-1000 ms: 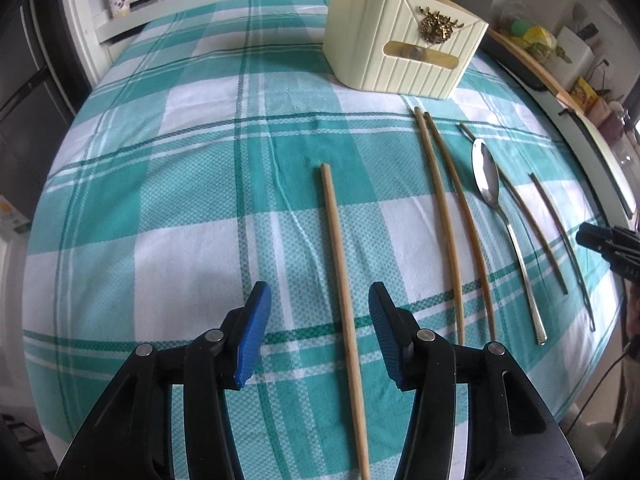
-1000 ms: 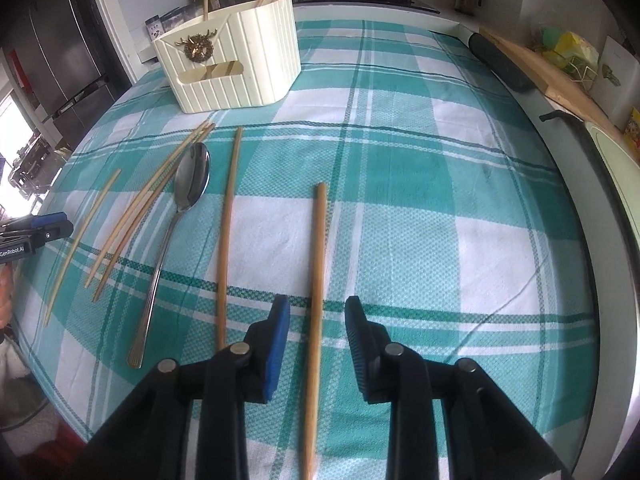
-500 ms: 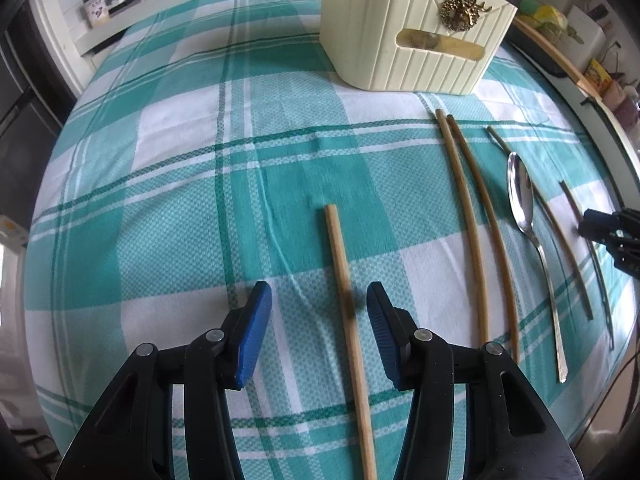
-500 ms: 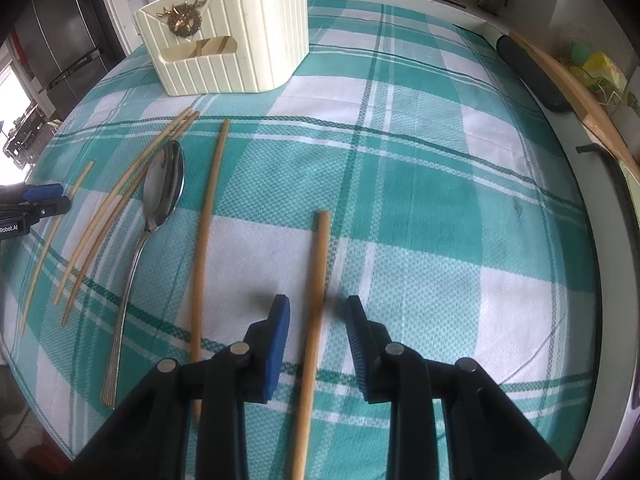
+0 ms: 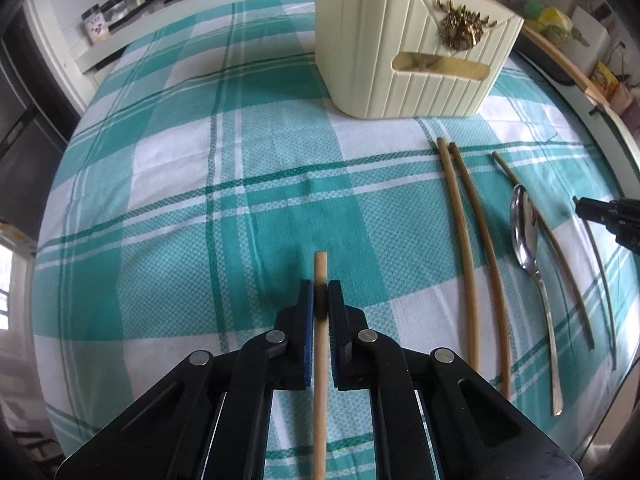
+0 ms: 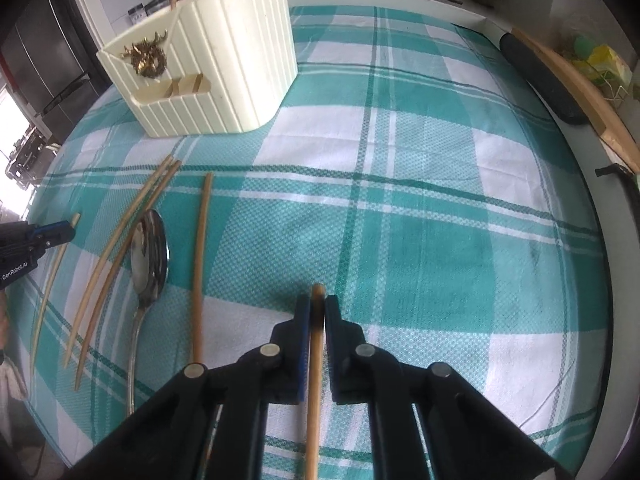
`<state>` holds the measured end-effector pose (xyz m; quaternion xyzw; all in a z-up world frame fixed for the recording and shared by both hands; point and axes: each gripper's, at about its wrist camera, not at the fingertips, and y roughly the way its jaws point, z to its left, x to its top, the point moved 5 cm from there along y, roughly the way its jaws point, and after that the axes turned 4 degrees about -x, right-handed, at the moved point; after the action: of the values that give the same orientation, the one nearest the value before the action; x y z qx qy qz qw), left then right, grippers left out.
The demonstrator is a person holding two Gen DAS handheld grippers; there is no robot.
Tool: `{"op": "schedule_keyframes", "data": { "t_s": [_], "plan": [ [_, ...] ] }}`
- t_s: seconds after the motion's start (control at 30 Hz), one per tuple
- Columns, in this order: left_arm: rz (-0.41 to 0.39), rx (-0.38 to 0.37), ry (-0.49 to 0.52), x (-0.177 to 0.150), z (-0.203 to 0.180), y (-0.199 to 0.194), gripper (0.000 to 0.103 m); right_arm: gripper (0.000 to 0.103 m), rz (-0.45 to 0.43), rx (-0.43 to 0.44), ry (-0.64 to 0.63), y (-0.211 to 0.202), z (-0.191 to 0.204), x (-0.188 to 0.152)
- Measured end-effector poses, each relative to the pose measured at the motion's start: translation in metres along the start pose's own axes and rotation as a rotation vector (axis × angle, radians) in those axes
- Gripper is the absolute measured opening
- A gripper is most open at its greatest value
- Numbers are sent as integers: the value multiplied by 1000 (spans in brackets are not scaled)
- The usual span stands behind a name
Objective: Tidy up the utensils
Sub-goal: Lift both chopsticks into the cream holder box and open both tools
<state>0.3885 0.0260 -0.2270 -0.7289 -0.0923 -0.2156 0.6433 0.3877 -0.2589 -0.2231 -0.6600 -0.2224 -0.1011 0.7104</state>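
My left gripper (image 5: pixel 320 298) is shut on a wooden chopstick (image 5: pixel 320 380) that runs back between the fingers, its tip just past them. My right gripper (image 6: pixel 317 312) is shut on another wooden chopstick (image 6: pixel 314 392) the same way. A cream ribbed utensil holder (image 5: pixel 404 40) with a gold ornament stands at the far side of the table; it also shows in the right wrist view (image 6: pixel 208 68), with sticks poking out of its top. More chopsticks (image 5: pixel 464 248) and a metal spoon (image 5: pixel 528 248) lie on the cloth between the grippers.
A teal and white checked cloth (image 5: pixel 180 200) covers the round table. Loose chopsticks (image 6: pixel 116 256) and the spoon (image 6: pixel 150 256) lie left of my right gripper. Jars (image 5: pixel 96 28) stand on a counter behind. A wooden board (image 6: pixel 572 92) runs along the right edge.
Both grippers have moved forward along their chopsticks and closed on them near the far tips. The holder looks closer in both views.
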Motion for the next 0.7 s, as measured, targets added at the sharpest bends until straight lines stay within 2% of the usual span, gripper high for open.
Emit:
{"op": "schedule_keyframes", "data": {
  "t_s": [0.27,0.47,0.7],
  "plan": [
    [-219,-43,-18,9,-3,-97,5,7,-261,59,27,-97,1,12],
    [-370,-93,-19,1,-10,-169,5,7,-467,85,25,-181,8,1],
    [-482,-146,-27,-3,-21,-212,5,7,-654,43,-4,-238,25,-6]
  ]
}}
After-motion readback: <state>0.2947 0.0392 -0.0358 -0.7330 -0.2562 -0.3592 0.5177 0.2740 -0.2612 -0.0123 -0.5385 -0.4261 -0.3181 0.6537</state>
